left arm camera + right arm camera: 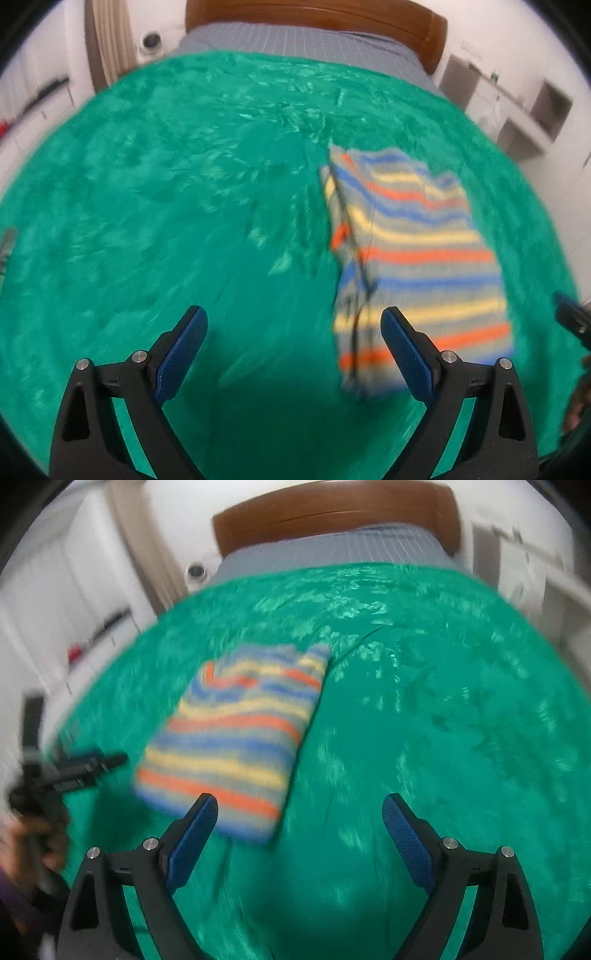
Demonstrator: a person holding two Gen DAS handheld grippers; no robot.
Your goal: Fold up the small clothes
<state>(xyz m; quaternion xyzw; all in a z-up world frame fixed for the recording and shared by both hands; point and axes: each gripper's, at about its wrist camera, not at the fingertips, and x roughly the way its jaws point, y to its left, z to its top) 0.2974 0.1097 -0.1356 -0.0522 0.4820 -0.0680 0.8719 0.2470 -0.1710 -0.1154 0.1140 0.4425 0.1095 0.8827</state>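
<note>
Left gripper [294,321] spread wide, nothing between the blue pads, hanging over the green blanket [147,221]. Right gripper [300,808] likewise wide and empty-handed. Striped garment [413,266] folded into a rough rectangle, lying flat at right of centre in the left view, partly behind the right-hand finger; lower left of centre in the right view, probably untouched, though blurred.

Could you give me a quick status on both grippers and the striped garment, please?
Left gripper open, empty. Right gripper open, empty. Striped garment folded on green blanket. Nothing in the way.
</note>
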